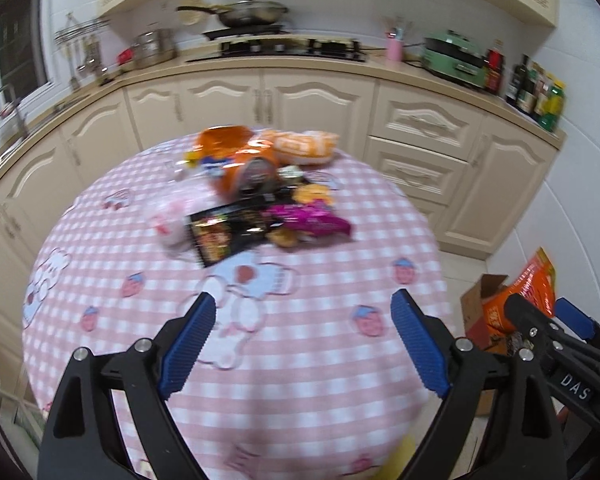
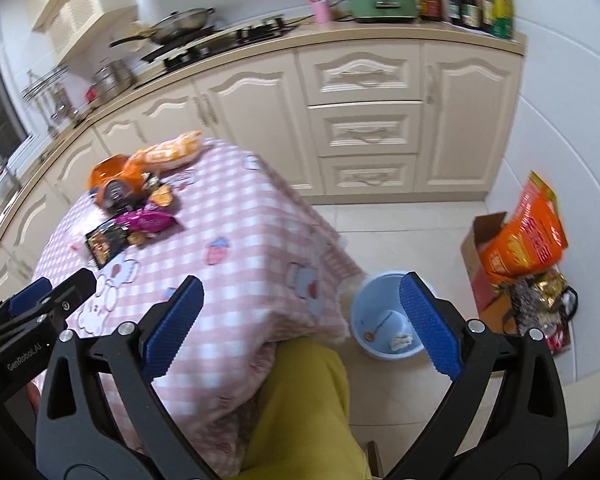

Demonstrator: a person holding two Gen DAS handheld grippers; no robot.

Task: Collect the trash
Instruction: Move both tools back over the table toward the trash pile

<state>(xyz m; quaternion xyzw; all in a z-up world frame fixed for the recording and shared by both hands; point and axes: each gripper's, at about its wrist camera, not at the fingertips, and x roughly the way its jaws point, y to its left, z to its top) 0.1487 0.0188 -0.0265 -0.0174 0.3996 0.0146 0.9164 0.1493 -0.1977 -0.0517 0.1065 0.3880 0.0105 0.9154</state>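
Both grippers, left [image 1: 302,344] and right [image 2: 300,324], spread wide and empty above the table [image 1: 340,360], wrappers [image 1: 260,216] heaped at its far side, bin [image 2: 374,320] on floor beside it for drop-off.

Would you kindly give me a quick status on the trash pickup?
Left gripper open, empty. Right gripper open, empty. Wrappers piled on table; blue bin on floor beside it. Nothing in the way.
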